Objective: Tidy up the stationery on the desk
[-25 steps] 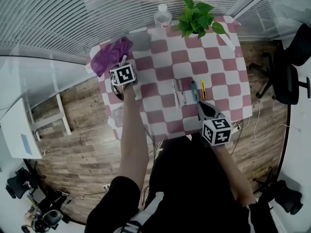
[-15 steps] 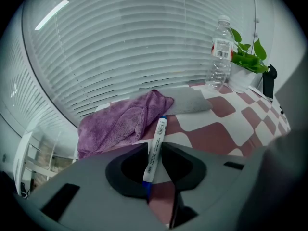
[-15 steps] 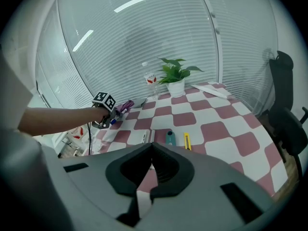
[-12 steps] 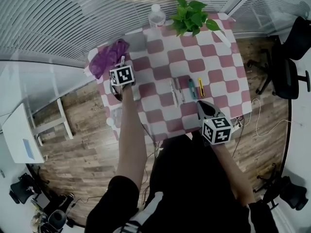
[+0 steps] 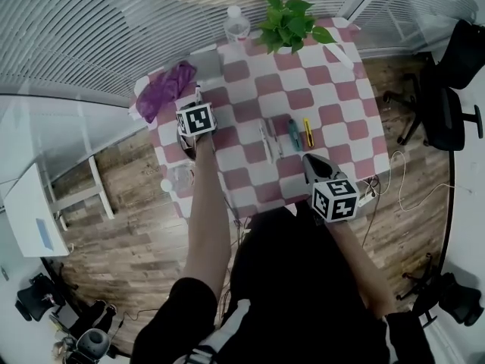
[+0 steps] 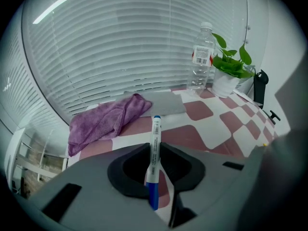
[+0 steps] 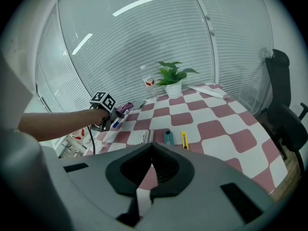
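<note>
A white marker point(image 6: 156, 129) with a blue cap at its near end and a blue tip at its far end is clamped between the jaws of the left gripper point(image 6: 154, 148), which have just been closing on it. Its printed barrel points away along the jaws, above the left part of the desk point(image 5: 333, 120). In the middle of the desk four things lie in a row, roughly parallel and close together: two white pens point(image 5: 265, 139) side by side, a stubby teal piece point(image 5: 292, 133), and a slim yellow cutter point(image 5: 308, 131) at the right end.
</note>
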The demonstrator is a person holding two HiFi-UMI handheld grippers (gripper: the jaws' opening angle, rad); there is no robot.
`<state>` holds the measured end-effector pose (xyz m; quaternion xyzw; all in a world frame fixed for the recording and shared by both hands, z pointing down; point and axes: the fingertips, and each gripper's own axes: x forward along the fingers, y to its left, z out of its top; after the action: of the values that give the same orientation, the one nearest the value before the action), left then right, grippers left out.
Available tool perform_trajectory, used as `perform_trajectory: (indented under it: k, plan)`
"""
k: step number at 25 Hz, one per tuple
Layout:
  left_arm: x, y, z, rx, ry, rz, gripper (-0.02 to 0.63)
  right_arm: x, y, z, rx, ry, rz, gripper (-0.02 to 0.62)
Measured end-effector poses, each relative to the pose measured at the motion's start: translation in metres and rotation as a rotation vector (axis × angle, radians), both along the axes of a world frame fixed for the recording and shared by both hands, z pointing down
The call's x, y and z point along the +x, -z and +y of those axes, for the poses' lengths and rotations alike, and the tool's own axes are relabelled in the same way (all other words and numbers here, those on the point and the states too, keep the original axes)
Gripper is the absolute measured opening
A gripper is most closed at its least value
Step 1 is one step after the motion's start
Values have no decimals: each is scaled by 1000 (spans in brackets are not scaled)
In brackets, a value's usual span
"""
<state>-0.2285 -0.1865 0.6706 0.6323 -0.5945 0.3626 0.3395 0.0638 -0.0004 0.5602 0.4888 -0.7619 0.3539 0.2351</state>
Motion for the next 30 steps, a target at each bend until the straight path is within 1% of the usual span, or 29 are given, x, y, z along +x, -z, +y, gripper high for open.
perform_trajectory:
  k: [6, 10, 13, 17, 18, 22, 25, 28, 30]
  plan:
    - [22, 18, 18, 21, 48, 37, 91, 3, 6, -4, 14, 39, -18, 21]
    - [41, 27, 38, 24, 96, 96, 91, 9, 9, -9, 20, 76, -27, 21]
    - [52, 26, 57, 10, 143, 140, 89, 15, 11, -11, 21, 100, -35, 21]
    - [71, 27, 80, -3, 157, 178, 89, 23, 11, -13, 18, 124, -44, 20]
    - [77, 26, 85, -3, 167, 202, 89, 25, 10, -13, 17, 129, -47, 21]
    - [98, 22, 106, -2, 230, 344, 89, 30, 9, -11, 11, 149, -53, 21]
    - [116, 17, 120, -29, 205, 369, 87, 34, 8, -8, 5, 158, -55, 21]
    - [132, 10, 135, -71, 168, 363, 87, 38, 6, -5, -1, 161, -55, 21]
    - [138, 6, 144, -95, 162, 365, 87, 38, 6, -3, -4, 162, -57, 21]
